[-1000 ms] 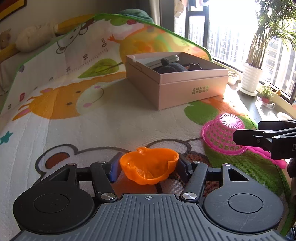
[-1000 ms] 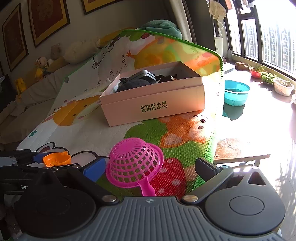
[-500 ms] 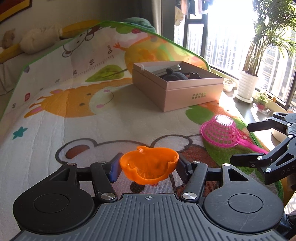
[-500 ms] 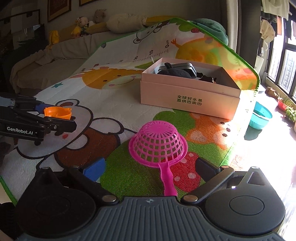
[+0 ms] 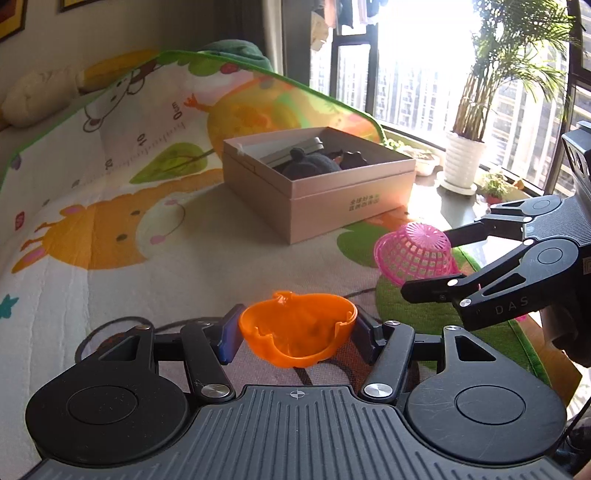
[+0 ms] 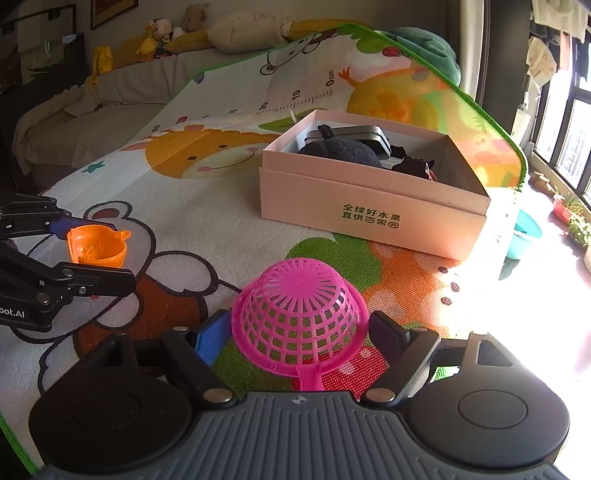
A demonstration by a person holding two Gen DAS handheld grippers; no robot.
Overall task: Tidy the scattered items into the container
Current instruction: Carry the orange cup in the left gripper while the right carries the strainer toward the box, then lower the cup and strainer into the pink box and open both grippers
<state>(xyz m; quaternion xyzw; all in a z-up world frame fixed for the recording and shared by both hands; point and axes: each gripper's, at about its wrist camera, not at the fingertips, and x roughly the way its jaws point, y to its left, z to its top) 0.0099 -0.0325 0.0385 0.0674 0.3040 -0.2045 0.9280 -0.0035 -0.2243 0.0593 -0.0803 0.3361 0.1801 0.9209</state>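
My left gripper (image 5: 297,332) is shut on an orange toy cup (image 5: 297,339) and holds it above the play mat; the cup also shows in the right wrist view (image 6: 96,246). My right gripper (image 6: 299,332) is shut on a pink mesh strainer (image 6: 299,325), dome up, lifted off the mat; it also shows in the left wrist view (image 5: 415,253). The pink cardboard box (image 5: 352,205) stands open on the mat beyond both grippers and holds dark items and a grey tin (image 6: 347,136).
The cartoon play mat (image 5: 110,229) covers the surface and curls up at the back. A potted plant (image 5: 465,158) stands by the window at right. A teal basin (image 6: 524,234) sits on the floor past the mat's right edge. Plush toys (image 6: 236,27) lie at the back.
My right gripper has closed round the pink strainer and lifted it off the mat. My left gripper has carried the orange cup up and closer to the box.
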